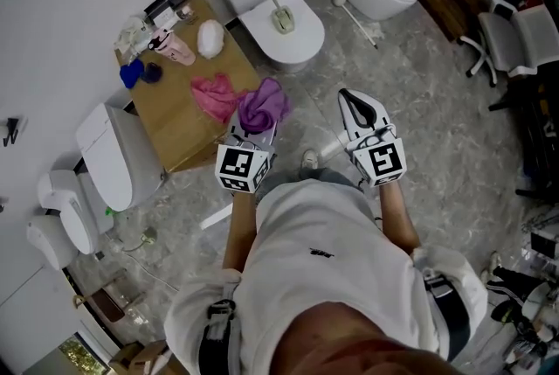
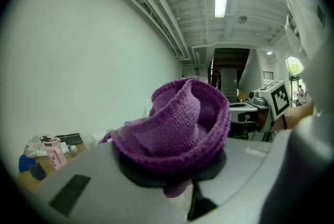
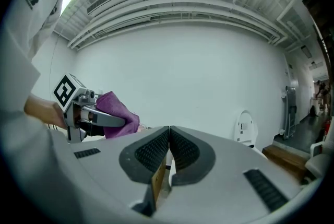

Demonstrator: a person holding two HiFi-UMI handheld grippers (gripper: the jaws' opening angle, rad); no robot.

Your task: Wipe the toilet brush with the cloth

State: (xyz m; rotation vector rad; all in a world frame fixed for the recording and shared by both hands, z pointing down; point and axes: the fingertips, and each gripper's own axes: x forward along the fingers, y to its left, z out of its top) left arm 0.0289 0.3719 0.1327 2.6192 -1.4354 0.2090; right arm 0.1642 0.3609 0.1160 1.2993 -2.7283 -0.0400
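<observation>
The toilet brush (image 1: 279, 13) lies across the bowl of the white toilet (image 1: 307, 43), which stands just beside the worktop's (image 1: 188, 137) right edge. The left gripper (image 2: 175, 172) is clamped on a bunched purple cloth (image 1: 264, 105) over the worktop's near right corner. The right gripper (image 3: 168, 137), off that edge, has its jaws pressed pad to pad.

Overhead, steeply down — two jaw-level views
</observation>
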